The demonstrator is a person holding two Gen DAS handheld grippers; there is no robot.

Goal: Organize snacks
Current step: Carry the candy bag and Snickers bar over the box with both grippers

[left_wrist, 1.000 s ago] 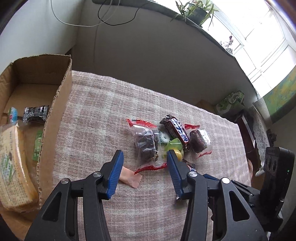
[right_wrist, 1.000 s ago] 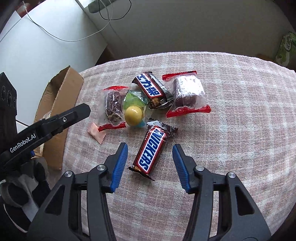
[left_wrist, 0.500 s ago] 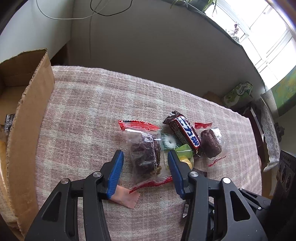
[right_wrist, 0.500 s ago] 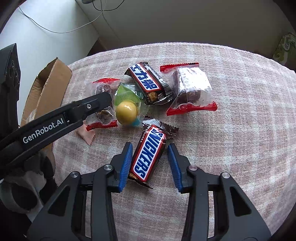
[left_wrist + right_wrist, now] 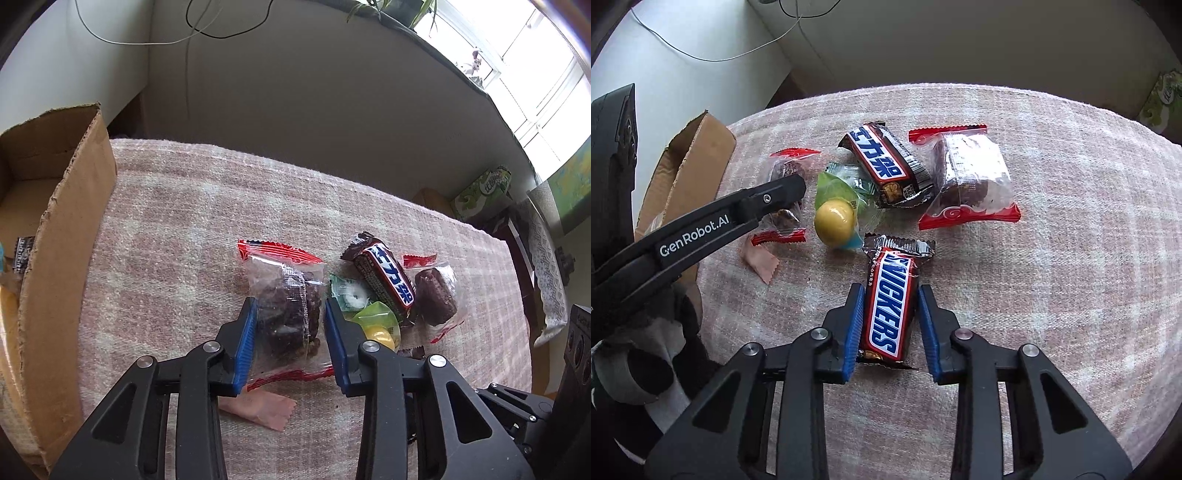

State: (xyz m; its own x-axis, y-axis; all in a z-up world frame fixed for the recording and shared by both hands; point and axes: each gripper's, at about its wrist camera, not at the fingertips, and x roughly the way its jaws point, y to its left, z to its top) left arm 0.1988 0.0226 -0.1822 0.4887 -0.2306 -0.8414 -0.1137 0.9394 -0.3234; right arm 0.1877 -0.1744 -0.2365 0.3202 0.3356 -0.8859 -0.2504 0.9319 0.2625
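On the pink plaid cloth, a clear red-edged brownie packet lies between the blue pads of my left gripper. Its jaws are closing and the pads touch the wrapper on both sides. My right gripper is closing on a Snickers bar, which lies lengthwise between its pads, and both pads meet the wrapper. Beyond them lie a blue-labelled chocolate bar, a second brownie packet and a yellow ball candy. A pink wrapped sweet lies under my left gripper.
An open cardboard box stands at the cloth's left edge with a few snacks inside. A green mint packet is tucked between the brownie and the blue-labelled bar. A green tissue box sits beyond the table's far right edge.
My left gripper came forward and down over the brownie packet, then narrowed onto it. My right gripper closed in from wide open onto the Snickers bar.
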